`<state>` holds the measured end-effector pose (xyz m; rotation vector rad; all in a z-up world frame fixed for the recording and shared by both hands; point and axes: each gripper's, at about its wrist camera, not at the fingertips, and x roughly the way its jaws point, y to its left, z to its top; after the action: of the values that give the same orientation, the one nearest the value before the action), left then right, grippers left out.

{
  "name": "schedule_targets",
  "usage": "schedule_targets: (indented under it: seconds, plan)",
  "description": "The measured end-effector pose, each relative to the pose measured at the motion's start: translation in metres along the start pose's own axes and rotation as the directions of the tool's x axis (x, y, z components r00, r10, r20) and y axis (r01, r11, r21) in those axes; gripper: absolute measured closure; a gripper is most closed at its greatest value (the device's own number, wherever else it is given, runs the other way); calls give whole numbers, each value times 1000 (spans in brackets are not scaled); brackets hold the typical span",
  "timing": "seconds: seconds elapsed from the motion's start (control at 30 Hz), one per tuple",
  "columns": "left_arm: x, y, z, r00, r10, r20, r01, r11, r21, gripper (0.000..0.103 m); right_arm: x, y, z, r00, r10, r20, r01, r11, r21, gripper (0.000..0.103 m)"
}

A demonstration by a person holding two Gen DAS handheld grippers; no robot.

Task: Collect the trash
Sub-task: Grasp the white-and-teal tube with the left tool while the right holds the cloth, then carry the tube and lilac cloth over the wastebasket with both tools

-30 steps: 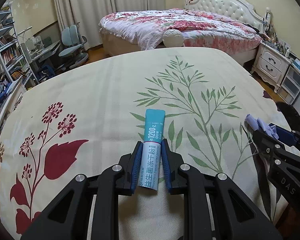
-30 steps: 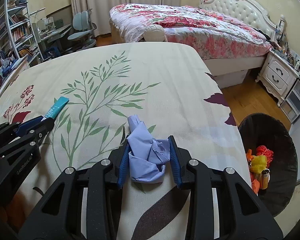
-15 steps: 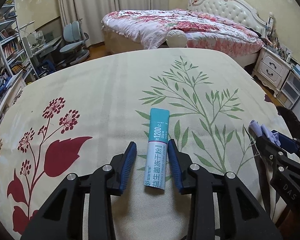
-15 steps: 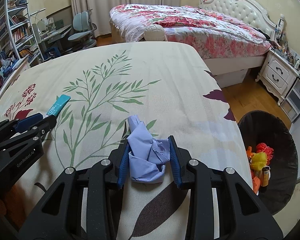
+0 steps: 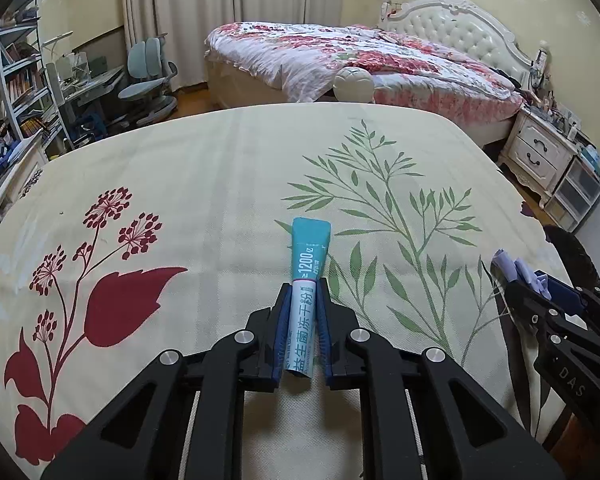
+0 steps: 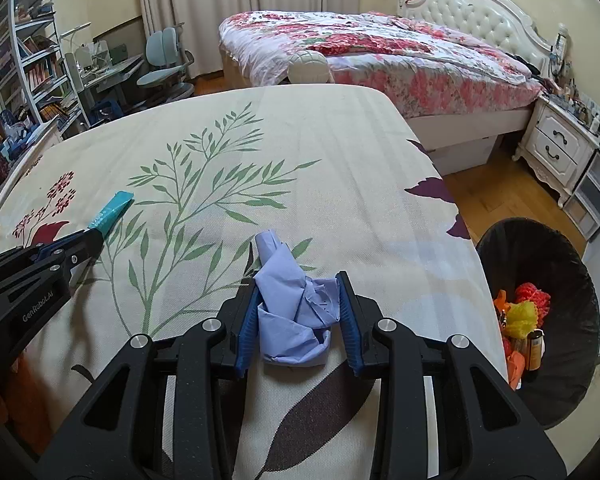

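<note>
My left gripper (image 5: 303, 292) is shut on a teal and white powder sachet (image 5: 306, 272), which lies along the fingers on the floral bedsheet (image 5: 220, 184). My right gripper (image 6: 298, 280) is shut on a crumpled pale blue tissue (image 6: 294, 308), just above the sheet near its right edge. Each gripper shows in the other's view: the right one with the tissue at the far right (image 5: 540, 292), the left one with the sachet (image 6: 112, 210) at the far left (image 6: 88, 240).
A black trash bin (image 6: 496, 248) holding red, yellow and orange rubbish stands on the wooden floor right of the bed edge. Beyond are a second bed (image 6: 380, 48), a white nightstand (image 6: 560, 148), chairs and a desk (image 6: 108, 68), and shelves at the left.
The left gripper's jaws opened half a second ago and have now closed tight on the sachet. The right gripper has kept its hold on the tissue and barely moved.
</note>
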<state>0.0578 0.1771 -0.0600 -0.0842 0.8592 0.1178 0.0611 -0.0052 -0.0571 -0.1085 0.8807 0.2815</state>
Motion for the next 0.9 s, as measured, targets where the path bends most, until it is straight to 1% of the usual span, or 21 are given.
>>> schedule_targets:
  seconds: [0.3,0.53,0.7,0.9]
  plan:
    - [-16,-2,-9,999,-22,24,23,1000,-14,90,-11,-2,-5,1000,-5,16,4,1000,7,69]
    - [-35,-4,-14,998,-27,58,29,999,-26,90,-30,-7,-9,999,-8,48,7,1000,15,69]
    - [-48,-13,-14,996,-40,85,42,999,-16,90,-44,-14,-13,997,-12,71,10,1000,29,69]
    - [-63,-35,-11,990,-72,124,71,997,12,90,-63,-29,-17,994,-29,108,23,998,57,69]
